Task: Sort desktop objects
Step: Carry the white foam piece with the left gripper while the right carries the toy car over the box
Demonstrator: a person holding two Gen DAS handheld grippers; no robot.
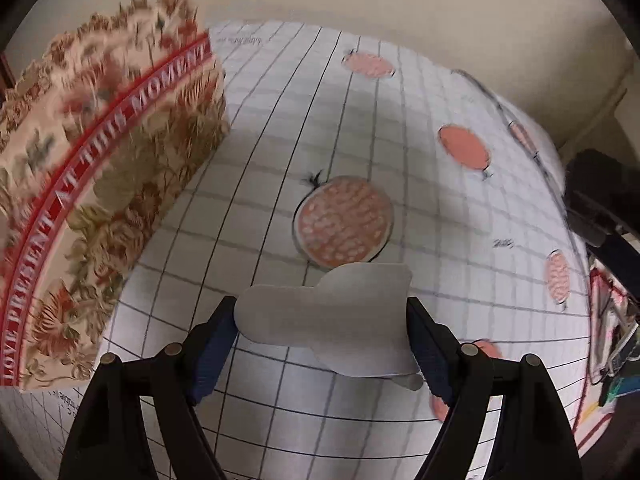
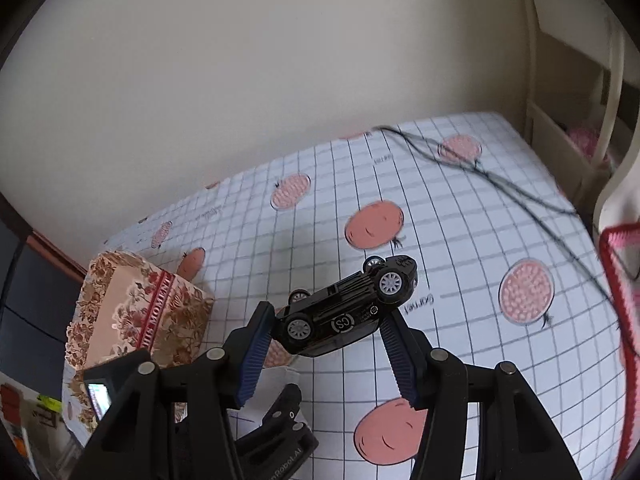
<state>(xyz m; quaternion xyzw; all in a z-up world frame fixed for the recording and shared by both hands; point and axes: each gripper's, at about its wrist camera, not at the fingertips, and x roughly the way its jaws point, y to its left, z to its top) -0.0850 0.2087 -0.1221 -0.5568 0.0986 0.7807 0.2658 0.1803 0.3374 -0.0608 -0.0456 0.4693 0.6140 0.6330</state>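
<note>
- The left gripper (image 1: 326,338), low in the left wrist view, is clamped on a flat grey piece (image 1: 328,312) and carries it above the grid-patterned tablecloth (image 1: 440,240).
- The right gripper (image 2: 328,340), at lower centre of the right wrist view, is clamped on a black toy car (image 2: 348,308), lifted clear of the cloth with its wheels turned sideways and up.
- The floral box (image 1: 100,184) fills the left of the left wrist view; I cannot tell whether anything is inside.
- Judging from this, both items are picked up but not yet placed, so the sorting is partway done.
- No other loose objects show on the cloth, only a thin black cord (image 2: 500,184) at upper right.
</note>
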